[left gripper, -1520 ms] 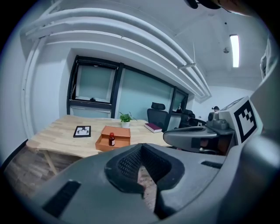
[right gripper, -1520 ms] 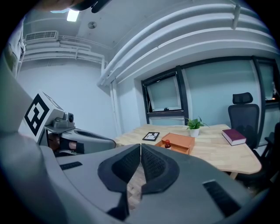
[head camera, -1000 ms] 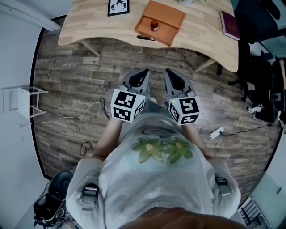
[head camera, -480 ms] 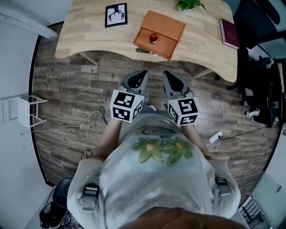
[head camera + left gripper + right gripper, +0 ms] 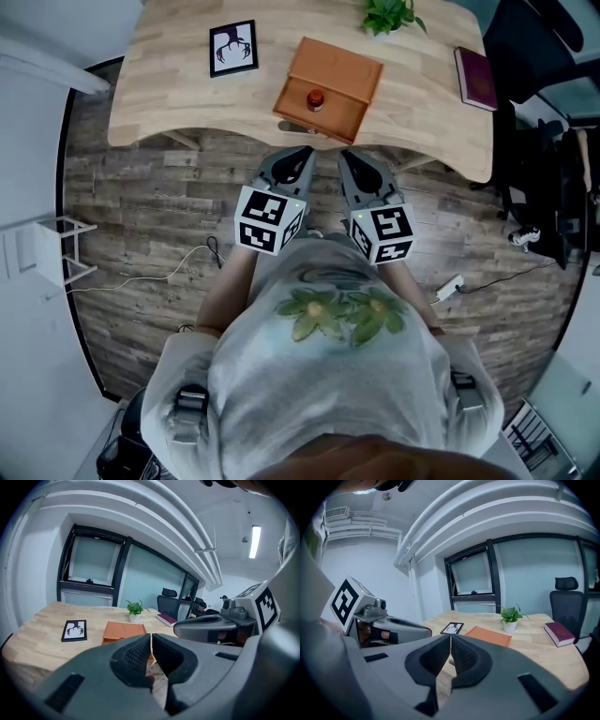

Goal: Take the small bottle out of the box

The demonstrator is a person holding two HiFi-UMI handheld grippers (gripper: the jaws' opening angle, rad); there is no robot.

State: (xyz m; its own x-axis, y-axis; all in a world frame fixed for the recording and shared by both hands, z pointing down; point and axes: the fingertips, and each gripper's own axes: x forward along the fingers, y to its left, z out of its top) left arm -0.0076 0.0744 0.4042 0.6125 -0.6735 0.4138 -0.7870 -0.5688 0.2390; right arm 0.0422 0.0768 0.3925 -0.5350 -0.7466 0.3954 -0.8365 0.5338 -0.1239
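2 claws, left claw and right claw, pinched closed, empty; small bottle in box well ahead

Bare light wooden surface is lying open at the upper left, and also between the orange wooden box at top centre and the dark red book at upper right. The black-framed picture and green potted plant are narrowing the far strip.
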